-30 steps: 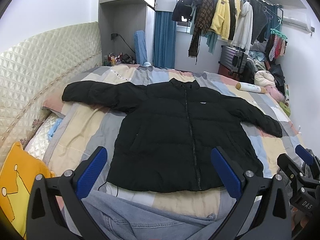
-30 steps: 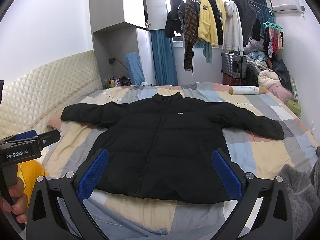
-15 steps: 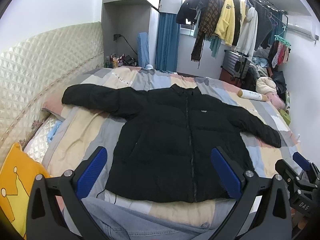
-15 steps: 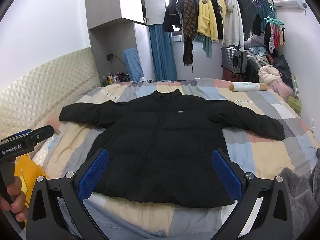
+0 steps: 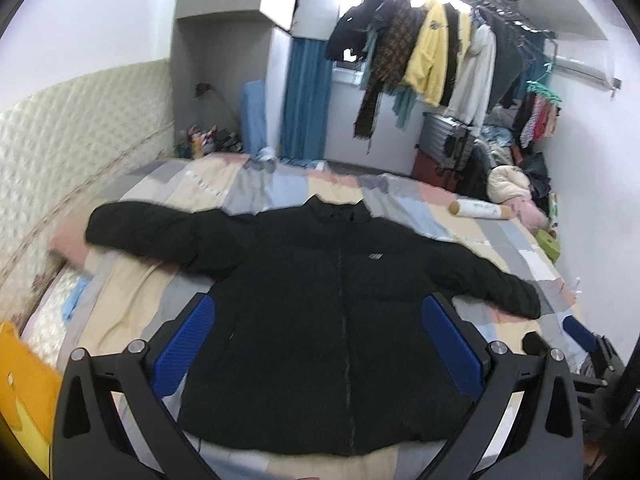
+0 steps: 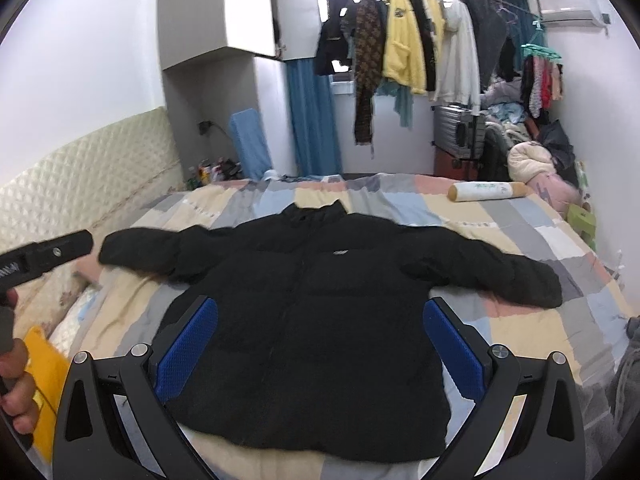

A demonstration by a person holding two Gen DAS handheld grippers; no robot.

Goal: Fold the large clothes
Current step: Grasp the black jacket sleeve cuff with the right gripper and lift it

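A large black puffer jacket [image 5: 320,300] lies flat, front up and zipped, on the patchwork bedspread [image 5: 132,296], both sleeves spread out sideways. It also shows in the right wrist view [image 6: 320,312]. My left gripper [image 5: 318,344] is open and empty, held above the jacket's lower half. My right gripper [image 6: 320,344] is open and empty too, above the same hem area. The right gripper's blue tip [image 5: 580,330] shows at the right edge of the left wrist view. The left gripper's black body [image 6: 44,254] and the hand holding it show at the left edge of the right wrist view.
A padded cream headboard [image 5: 60,152] runs along the left. A rolled cylinder [image 6: 486,192] lies at the bed's far right. A yellow cushion [image 5: 24,384] sits at the near left. Hanging clothes [image 6: 404,40] and a suitcase [image 6: 456,132] stand beyond the bed. Grey fabric [image 6: 624,380] lies near right.
Both grippers have risen and tilted up, so the jacket sits lower in both views and more of the far wall shows. The jacket has not moved. Both grippers stay open.
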